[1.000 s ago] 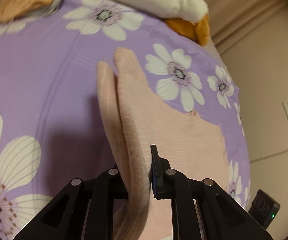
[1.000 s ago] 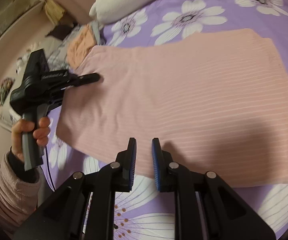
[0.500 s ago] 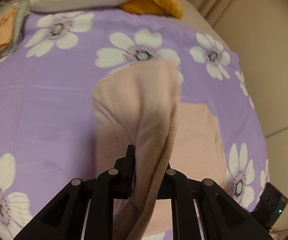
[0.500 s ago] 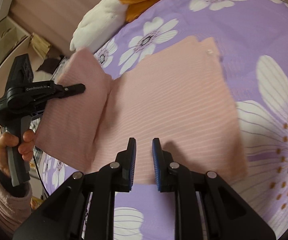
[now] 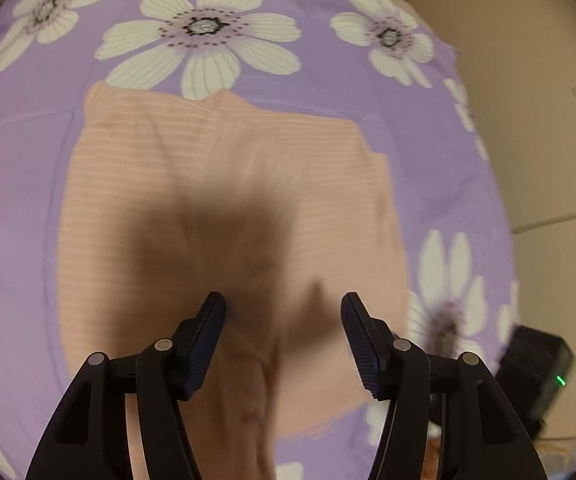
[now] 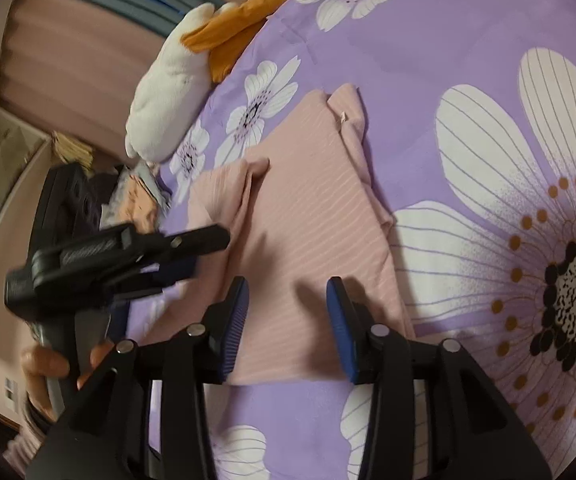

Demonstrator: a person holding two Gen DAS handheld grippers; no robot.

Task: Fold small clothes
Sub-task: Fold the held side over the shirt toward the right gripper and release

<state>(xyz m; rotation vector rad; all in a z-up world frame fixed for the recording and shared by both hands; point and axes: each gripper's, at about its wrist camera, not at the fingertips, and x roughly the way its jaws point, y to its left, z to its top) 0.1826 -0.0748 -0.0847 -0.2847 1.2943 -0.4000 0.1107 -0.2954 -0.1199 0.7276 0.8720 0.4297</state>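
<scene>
A pink ribbed garment (image 5: 159, 184) lies folded over on the purple flowered bedspread (image 5: 27, 152). In the left wrist view my left gripper (image 5: 283, 312) is open just above the garment, a loose fold of cloth dropping between the jaws. In the right wrist view the garment (image 6: 308, 216) lies ahead, its left part doubled over. My right gripper (image 6: 287, 294) is open over the garment's near edge. The left gripper (image 6: 191, 248) shows there too, at the garment's left side, held in a hand.
A white and orange plush toy (image 6: 175, 80) lies at the head of the bed. A black device with a green light (image 5: 536, 376) sits by the bed's right edge. Other clothes (image 6: 135, 200) are piled at the far left. A wall (image 5: 528, 60) is right of the bed.
My left gripper carried the garment's side across, then opened and let the cloth drop. My right gripper opened wider and moved in over the garment's near edge.
</scene>
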